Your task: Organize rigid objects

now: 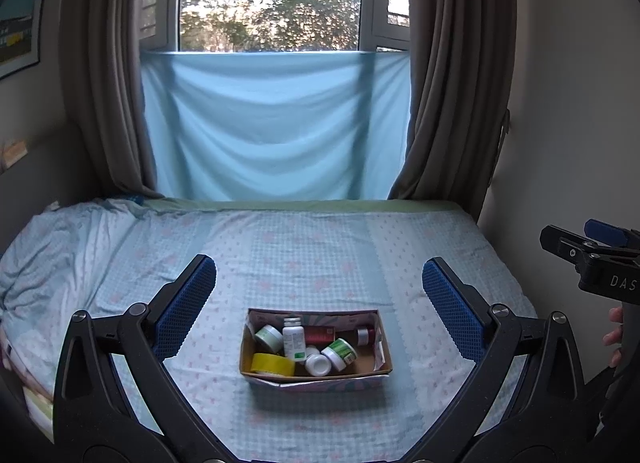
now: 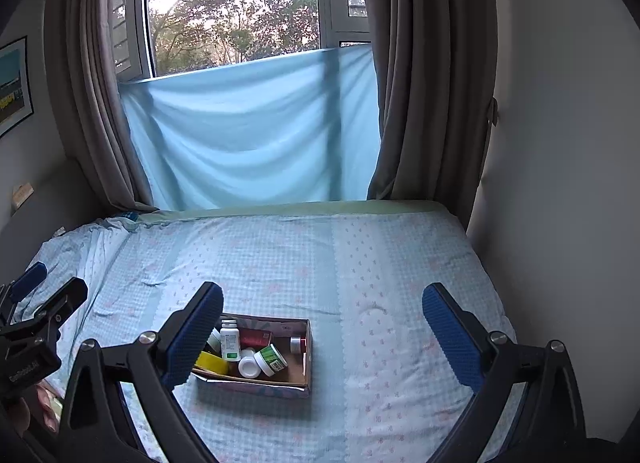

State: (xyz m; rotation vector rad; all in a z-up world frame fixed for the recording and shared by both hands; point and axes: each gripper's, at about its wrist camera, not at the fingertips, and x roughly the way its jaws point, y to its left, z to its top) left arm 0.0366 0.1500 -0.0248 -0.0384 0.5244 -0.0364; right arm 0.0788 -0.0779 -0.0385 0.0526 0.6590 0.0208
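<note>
1. Overall, a cardboard box (image 1: 316, 345) sits on the bed (image 1: 320, 255), mid-width, nearer the front edge than the window-side edge; bedsheet is pale blue w/ small pink print.
2. Left gripper (image 1: 319, 281): fingers spread wide, nothing btwn the blue pads, held above the bed w/ the box framed btwn them in its own view.
3. Inside box, front-left corner: yellow tape roll (image 1: 273, 364) lying on its side against the left wall.
4. Behind the tape: a green-and-white jar (image 1: 269, 337), tilted.
5. Next right: white bottle (image 1: 294, 337) w/ green label, upright, roughly mid-left of box.
6. Behind it: red box (image 1: 319, 335) lying flat along the back wall.
7. Front centre: small white jar (image 1: 318, 364), lid facing the camera; just beside it a second green-striped jar (image 1: 340, 353), tilted.
8. Back-right corner: dark red bottle (image 1: 366, 335) w/ silvery cap, on its side.
9. Right gripper (image 2: 322, 305): also released, pads wide apart, empty; box lies under its left finger in the right wrist view.
10. Far side: blue cloth (image 1: 276, 127) hangs across the window, brown curtains (image 1: 448, 75) either side.
</note>
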